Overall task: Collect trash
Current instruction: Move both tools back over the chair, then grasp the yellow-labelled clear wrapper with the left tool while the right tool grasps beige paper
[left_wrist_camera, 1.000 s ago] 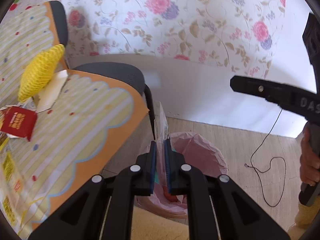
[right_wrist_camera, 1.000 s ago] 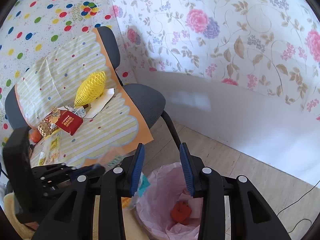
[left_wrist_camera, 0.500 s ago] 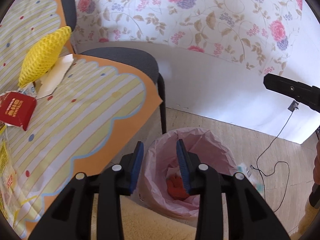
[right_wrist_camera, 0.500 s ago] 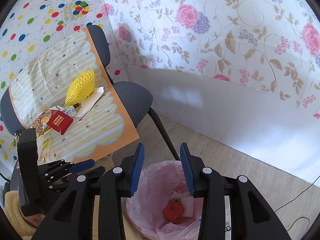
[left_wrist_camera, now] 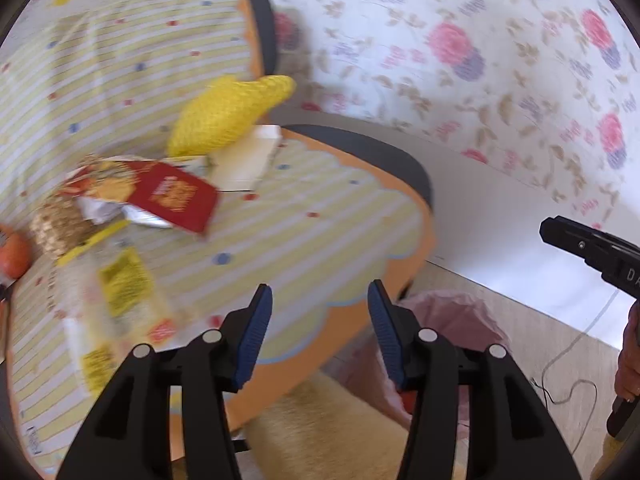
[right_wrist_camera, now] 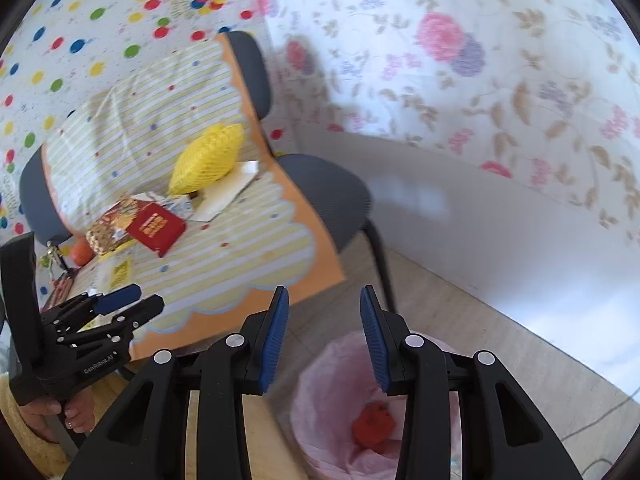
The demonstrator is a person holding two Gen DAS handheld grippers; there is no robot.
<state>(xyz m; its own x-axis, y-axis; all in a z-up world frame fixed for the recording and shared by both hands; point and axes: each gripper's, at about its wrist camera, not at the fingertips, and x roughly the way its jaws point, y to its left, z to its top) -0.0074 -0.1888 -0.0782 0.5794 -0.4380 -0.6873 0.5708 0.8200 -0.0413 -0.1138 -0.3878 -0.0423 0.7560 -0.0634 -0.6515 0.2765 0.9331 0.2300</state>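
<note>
Red packet (left_wrist_camera: 176, 196), seemingly crumpled

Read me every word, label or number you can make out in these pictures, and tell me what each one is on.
"GenRobot.AI": white lettering on the black body of the left gripper, right wrist view.
"DA", cut off by the frame edge: on the right gripper's body, left wrist view.
Red packet: yellow print, too blurred to read.
Yellow labels on the clear wrappers: blurred, unreadable.
</note>
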